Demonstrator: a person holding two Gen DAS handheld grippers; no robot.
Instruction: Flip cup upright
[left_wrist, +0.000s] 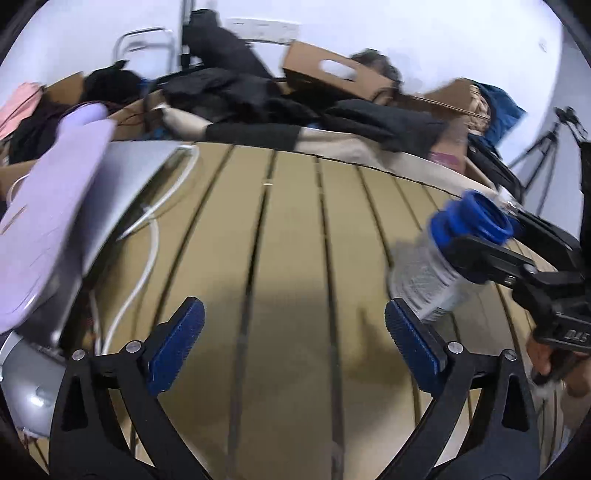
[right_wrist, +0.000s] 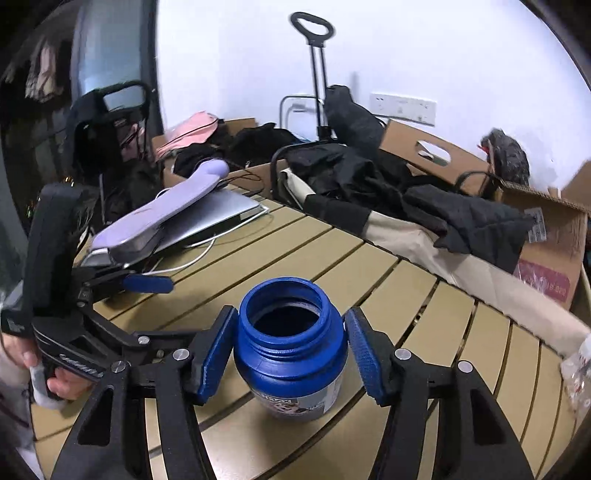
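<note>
Right gripper (right_wrist: 290, 354) straddles cup (right_wrist: 290, 347) at blue neck; pads beside it, gap visible both sides, so I cannot tell if gripped. Cup mouth-up, tilted, base near slatted table (right_wrist: 369, 266). Left gripper (left_wrist: 295, 343) wide open, empty, low over table. Risk, my judgement: release while tilted tips cup over. Room: open slats ahead; laptop (right_wrist: 218, 214) left, table edge and clothing pile (right_wrist: 388, 184) behind.
</note>
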